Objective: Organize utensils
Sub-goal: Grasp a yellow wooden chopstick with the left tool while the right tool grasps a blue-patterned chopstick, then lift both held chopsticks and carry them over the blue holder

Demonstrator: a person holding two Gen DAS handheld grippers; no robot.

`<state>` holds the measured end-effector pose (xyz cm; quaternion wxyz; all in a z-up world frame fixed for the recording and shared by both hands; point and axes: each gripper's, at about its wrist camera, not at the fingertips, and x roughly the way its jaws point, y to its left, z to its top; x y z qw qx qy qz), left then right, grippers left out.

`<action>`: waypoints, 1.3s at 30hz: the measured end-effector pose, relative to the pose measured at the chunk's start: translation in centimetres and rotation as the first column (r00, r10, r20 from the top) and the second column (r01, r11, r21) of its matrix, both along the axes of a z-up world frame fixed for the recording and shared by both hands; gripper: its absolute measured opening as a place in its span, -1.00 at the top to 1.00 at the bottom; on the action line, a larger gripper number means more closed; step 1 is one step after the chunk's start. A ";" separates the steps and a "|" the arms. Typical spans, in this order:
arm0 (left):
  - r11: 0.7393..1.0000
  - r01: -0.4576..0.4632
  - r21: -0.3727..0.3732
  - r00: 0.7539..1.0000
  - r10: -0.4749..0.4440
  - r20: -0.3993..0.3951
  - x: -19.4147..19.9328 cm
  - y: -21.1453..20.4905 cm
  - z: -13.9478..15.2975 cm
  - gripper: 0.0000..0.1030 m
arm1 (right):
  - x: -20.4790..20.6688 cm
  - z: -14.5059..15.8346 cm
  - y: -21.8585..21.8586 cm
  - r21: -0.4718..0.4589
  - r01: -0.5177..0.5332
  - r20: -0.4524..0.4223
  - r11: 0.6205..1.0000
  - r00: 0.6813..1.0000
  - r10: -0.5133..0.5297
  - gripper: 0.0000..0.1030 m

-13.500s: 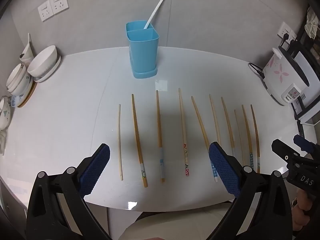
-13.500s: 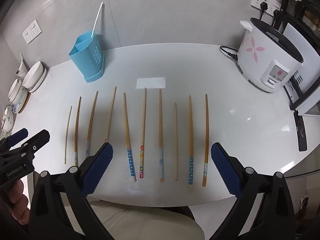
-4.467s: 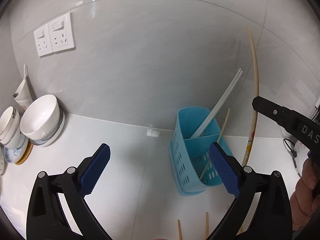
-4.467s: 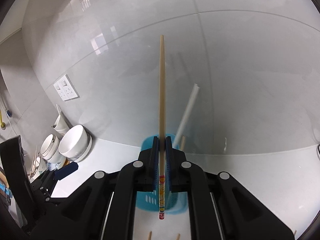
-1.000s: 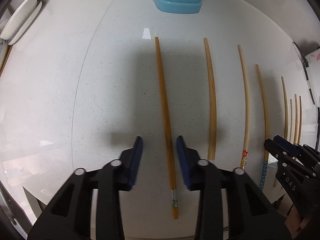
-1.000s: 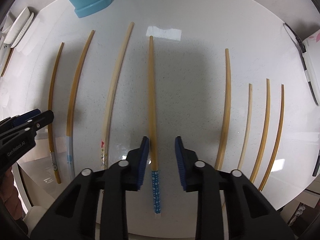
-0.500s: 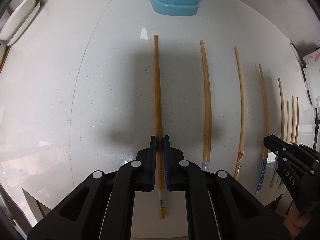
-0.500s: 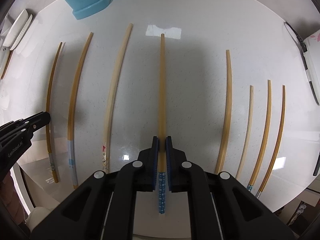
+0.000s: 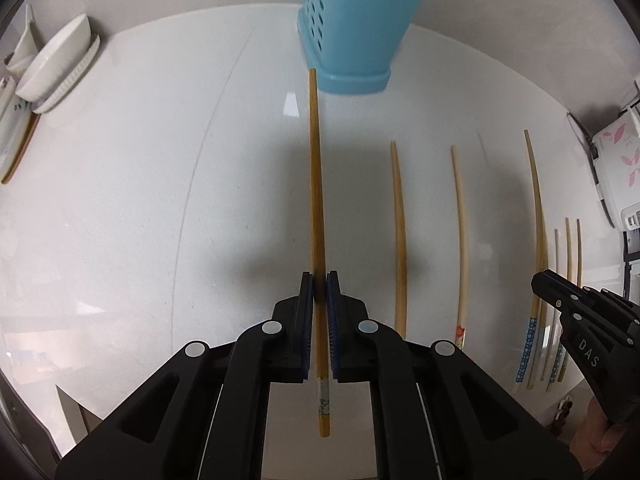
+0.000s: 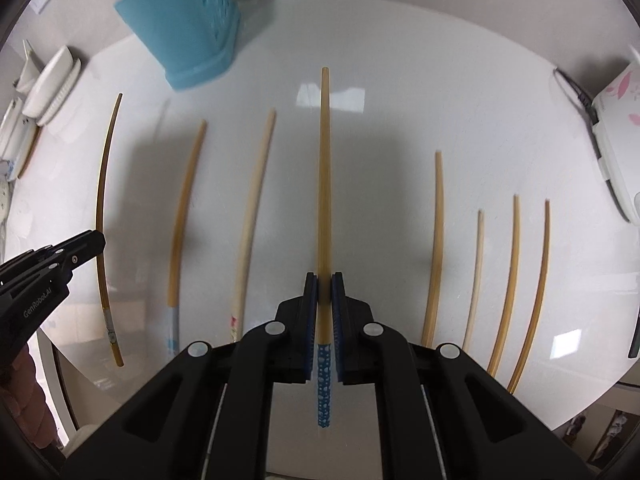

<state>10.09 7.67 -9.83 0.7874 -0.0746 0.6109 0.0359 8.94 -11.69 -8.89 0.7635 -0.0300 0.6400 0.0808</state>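
A: What was held by the left gripper (image 9: pixel 320 280)?

B: A darker wooden chopstick (image 9: pixel 316 184) was clamped between its jaws, which were pressed tight on the shaft near the decorated end. The stick was pointed forward along the fingers, its tip seen against the base of the blue utensil holder (image 9: pixel 360 20), and it appeared to be raised off the white tabletop (image 9: pixel 140 200).

A: And the right gripper (image 10: pixel 325 284)?

B: Its jaws were likewise closed on a chopstick, a paler one with a blue dotted end (image 10: pixel 324 184); the dotted part was left sticking out behind the pads, and the tip was aimed past a bright reflection on the tabletop.

A: Where were the other chopsticks found?

B: In the right wrist view, two were seen lying to the left of the held one (image 10: pixel 184 208) (image 10: pixel 252 216), and four in a row to its right (image 10: pixel 436 248), roughly parallel and apart from one another. The utensil holder was seen at the far left of the tabletop in that view, blurred.

A: Was anything else noted?

B: Stacked white bowls (image 9: pixel 56 64) were seen at the left edge, and a white rice cooker with pink flowers (image 10: pixel 620 128) at the right.
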 end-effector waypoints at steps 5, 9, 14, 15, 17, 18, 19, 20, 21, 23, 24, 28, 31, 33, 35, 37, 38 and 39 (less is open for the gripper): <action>1.000 -0.015 0.015 0.998 0.014 0.057 0.0 0.4 2.2 0.88 | 0.2 2.2 -0.8 0.022 0.010 0.051 1.000 0.999 -0.011 0.87; 0.999 -0.030 0.022 0.995 0.028 0.095 0.3 0.8 4.2 0.88 | 1.1 3.4 -0.7 0.034 0.014 0.087 0.999 0.996 -0.017 0.87; 0.999 -0.035 0.027 0.990 0.031 0.141 0.8 1.4 5.5 0.88 | 2.5 4.6 -0.1 0.045 0.019 0.132 0.999 0.991 -0.025 0.87; 0.999 -0.036 0.028 0.988 0.031 0.148 0.8 1.6 5.7 0.88 | 2.7 4.9 -0.1 0.049 0.020 0.141 0.999 0.990 -0.027 0.87; 0.999 -0.036 0.030 0.985 0.031 0.168 1.1 1.8 6.3 0.88 | 2.8 5.6 0.1 0.052 0.018 0.161 0.998 0.987 -0.026 0.87; 0.999 -0.037 0.030 0.984 0.031 0.175 1.2 1.8 6.5 0.88 | 3.0 5.9 0.2 0.055 0.017 0.172 0.998 0.985 -0.026 0.88; 0.999 -0.037 0.027 0.982 0.031 0.184 1.3 1.9 6.8 0.88 | 3.1 6.0 0.3 0.058 0.017 0.180 0.998 0.983 -0.027 0.87; 0.999 -0.035 0.026 0.980 0.030 0.196 1.4 1.9 7.2 0.88 | 3.3 6.4 0.4 0.061 0.014 0.191 0.998 0.981 -0.025 0.87; 0.999 -0.034 0.026 0.978 0.028 0.205 1.5 1.9 7.5 0.88 | 3.5 6.6 0.5 0.066 0.012 0.199 0.998 0.980 -0.025 0.87; 0.999 -0.028 0.025 0.974 0.022 0.223 1.9 2.1 8.1 0.88 | 4.0 7.1 0.8 0.069 0.007 0.213 0.998 0.977 -0.022 0.87; 0.999 -0.027 0.027 0.973 0.020 0.230 2.1 2.1 8.4 0.88 | 4.2 7.3 0.8 0.070 0.005 0.221 0.998 0.975 -0.020 0.87; 0.999 -0.020 0.027 0.962 0.012 0.273 2.9 2.4 9.9 0.88 | 4.9 8.5 1.4 0.058 -0.006 0.271 0.998 0.963 -0.010 0.87; 0.999 -0.020 0.027 0.955 0.011 0.297 3.7 2.6 10.6 0.88 | 5.5 9.3 1.6 0.060 -0.012 0.295 0.998 0.955 -0.006 0.87; 0.999 -0.020 0.027 0.950 0.011 0.313 4.5 2.8 11.1 0.88 | 6.1 9.8 1.8 0.062 -0.013 0.313 0.998 0.950 -0.007 0.87; 1.000 -0.016 0.026 0.943 0.006 0.333 5.2 3.1 11.4 0.88 | 6.7 10.3 1.9 0.069 -0.010 0.329 0.998 0.944 -0.013 0.87; 1.000 -0.007 0.023 0.933 -0.001 0.359 6.0 3.4 11.9 0.88 | 7.4 10.8 2.0 0.072 -0.007 0.342 0.997 0.940 -0.018 0.87; 1.000 -0.005 0.023 0.929 -0.003 0.369 6.3 3.5 12.1 0.88 | 7.8 11.1 2.1 0.075 -0.006 0.351 0.997 0.936 -0.021 0.87; 1.000 -0.002 0.021 0.926 -0.006 0.378 6.7 3.6 12.3 0.88 | 8.0 11.4 2.3 0.075 -0.007 0.358 0.997 0.933 -0.020 0.87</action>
